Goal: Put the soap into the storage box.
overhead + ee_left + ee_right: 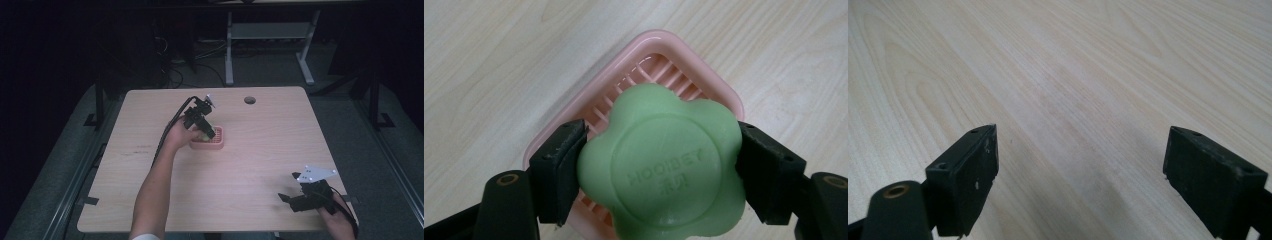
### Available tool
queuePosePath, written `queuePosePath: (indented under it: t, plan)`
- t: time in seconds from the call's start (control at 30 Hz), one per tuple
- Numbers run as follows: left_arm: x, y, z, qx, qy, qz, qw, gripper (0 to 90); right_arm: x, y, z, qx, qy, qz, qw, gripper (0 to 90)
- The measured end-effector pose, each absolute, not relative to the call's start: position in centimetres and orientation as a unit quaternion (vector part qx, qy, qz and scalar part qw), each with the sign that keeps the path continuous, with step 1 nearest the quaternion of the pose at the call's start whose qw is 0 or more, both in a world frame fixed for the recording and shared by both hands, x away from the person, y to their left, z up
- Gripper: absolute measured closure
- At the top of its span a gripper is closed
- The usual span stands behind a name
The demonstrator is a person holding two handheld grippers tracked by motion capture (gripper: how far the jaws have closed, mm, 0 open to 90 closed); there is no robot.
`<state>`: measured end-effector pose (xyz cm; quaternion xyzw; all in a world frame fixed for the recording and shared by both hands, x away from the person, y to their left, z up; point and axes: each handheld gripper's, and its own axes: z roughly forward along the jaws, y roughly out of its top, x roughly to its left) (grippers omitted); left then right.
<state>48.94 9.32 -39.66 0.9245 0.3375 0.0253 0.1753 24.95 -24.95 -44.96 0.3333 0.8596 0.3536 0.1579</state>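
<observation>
Wooden table (260, 150), grommet hole (249, 100), desk frame (270, 35)

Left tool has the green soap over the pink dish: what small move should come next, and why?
Probably lower it a little, then open. The left tool is shut on the soap, which sits right over the slatted dish; whether it already rests there is unclear.

The surface (484, 65) is showing pale wood grain with a matt finish. The pink slatted dish (704, 65) is looking like glossy plastic. The green soap (664, 165) is appearing smooth and waxy, and the left claw (659, 175) pads (559, 170) are looking matt black.
</observation>
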Motion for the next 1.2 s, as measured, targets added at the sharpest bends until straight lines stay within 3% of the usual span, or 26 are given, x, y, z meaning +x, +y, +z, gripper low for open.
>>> queuePosePath:
  t: [1.2]
  plan:
    - [50.2,8.5,-41.8,0.917,0.365,0.020,0.162,26.7,24.9,-24.9,-45.0,0.332,0.860,0.355,0.156,14.0]
